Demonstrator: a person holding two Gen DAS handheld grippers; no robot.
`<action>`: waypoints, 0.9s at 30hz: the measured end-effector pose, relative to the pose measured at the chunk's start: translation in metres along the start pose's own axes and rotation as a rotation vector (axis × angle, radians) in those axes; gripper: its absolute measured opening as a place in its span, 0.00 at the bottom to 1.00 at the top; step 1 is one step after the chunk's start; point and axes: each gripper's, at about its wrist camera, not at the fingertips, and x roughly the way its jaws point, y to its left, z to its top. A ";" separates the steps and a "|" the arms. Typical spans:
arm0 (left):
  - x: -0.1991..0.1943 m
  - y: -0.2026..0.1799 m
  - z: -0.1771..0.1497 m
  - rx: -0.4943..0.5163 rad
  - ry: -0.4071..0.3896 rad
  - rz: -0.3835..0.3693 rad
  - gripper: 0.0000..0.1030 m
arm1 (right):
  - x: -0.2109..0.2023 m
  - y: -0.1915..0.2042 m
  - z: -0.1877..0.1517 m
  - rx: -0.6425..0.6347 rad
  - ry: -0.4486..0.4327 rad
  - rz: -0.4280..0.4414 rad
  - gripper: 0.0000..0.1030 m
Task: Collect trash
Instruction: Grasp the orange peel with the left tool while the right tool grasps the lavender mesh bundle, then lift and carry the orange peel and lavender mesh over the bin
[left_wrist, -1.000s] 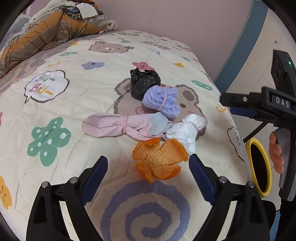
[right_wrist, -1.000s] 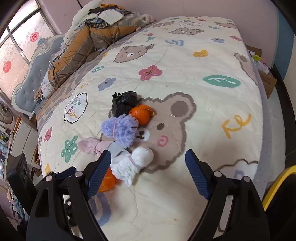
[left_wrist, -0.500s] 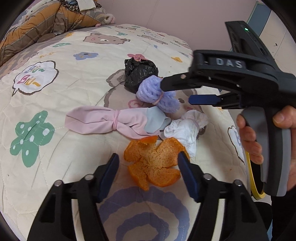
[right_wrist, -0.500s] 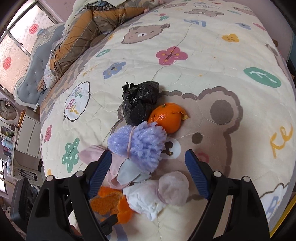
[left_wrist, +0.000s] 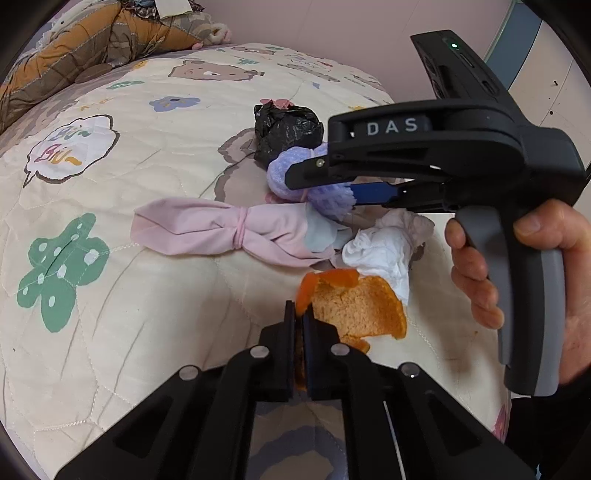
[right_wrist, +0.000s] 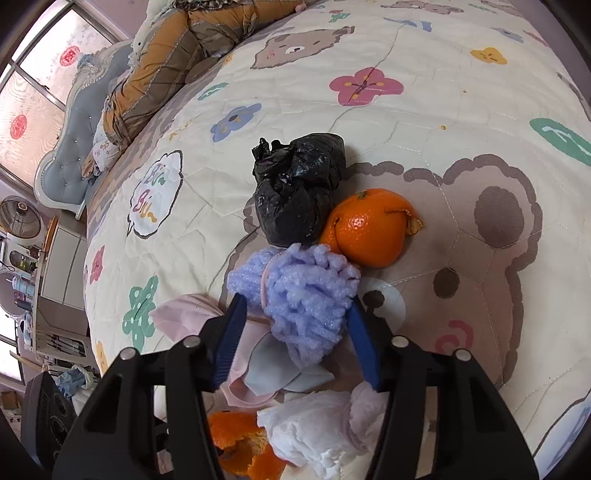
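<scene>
My left gripper (left_wrist: 299, 325) has its fingers pinched tight on the orange peel (left_wrist: 356, 310), low on the bed (left_wrist: 147, 295) beside the white tissue (left_wrist: 384, 254). Only my right wrist view shows the whole orange (right_wrist: 369, 229) tucked against the black bag (right_wrist: 299, 192). My right gripper (right_wrist: 295, 332) straddles the purple foam wad (right_wrist: 306, 306), fingers parted.

Soft, even daylight is filling both fisheye views, coming from a bright, washed-out window (right_wrist: 33, 92) at the right wrist view's upper left. Shadows are lying faint on the quilt (left_wrist: 155, 288). Straight lines are bending toward dark, vignetted corners. Focus is staying sharp centrally.
</scene>
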 end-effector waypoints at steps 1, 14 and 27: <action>0.000 0.000 0.000 0.000 0.001 0.000 0.03 | -0.001 0.001 -0.001 -0.005 -0.006 0.000 0.45; -0.016 -0.008 -0.007 0.016 -0.009 -0.011 0.03 | -0.033 -0.019 -0.026 0.014 -0.063 0.005 0.41; -0.031 -0.034 -0.017 0.053 -0.014 -0.027 0.03 | -0.089 -0.047 -0.059 0.055 -0.143 0.017 0.41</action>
